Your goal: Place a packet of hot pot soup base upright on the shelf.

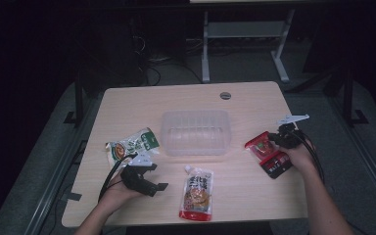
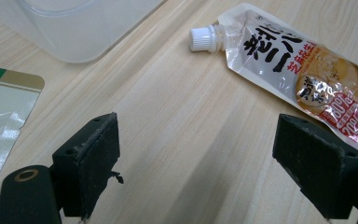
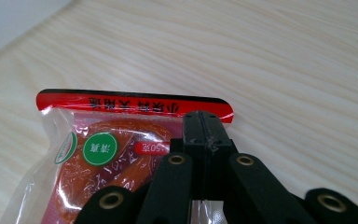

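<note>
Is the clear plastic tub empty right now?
Empty. The high view shows the clear tub with only bare ribbed bottom inside; all three packets lie outside it on the table.

White spouted pouch [image 2: 303, 70] is showing large black Chinese characters, not fully readable. Red-edged clear snack packet [image 3: 121, 140] is showing upside-down print, "50" legible on a red tag.

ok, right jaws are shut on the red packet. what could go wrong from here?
1. The right gripper pinches the red packet near one end, so the rest may sag or slip on a lift.
2. The clear tub is light; a dragged packet could push it.
3. The left gripper is open close to the spout pouch and may nudge it.
</note>
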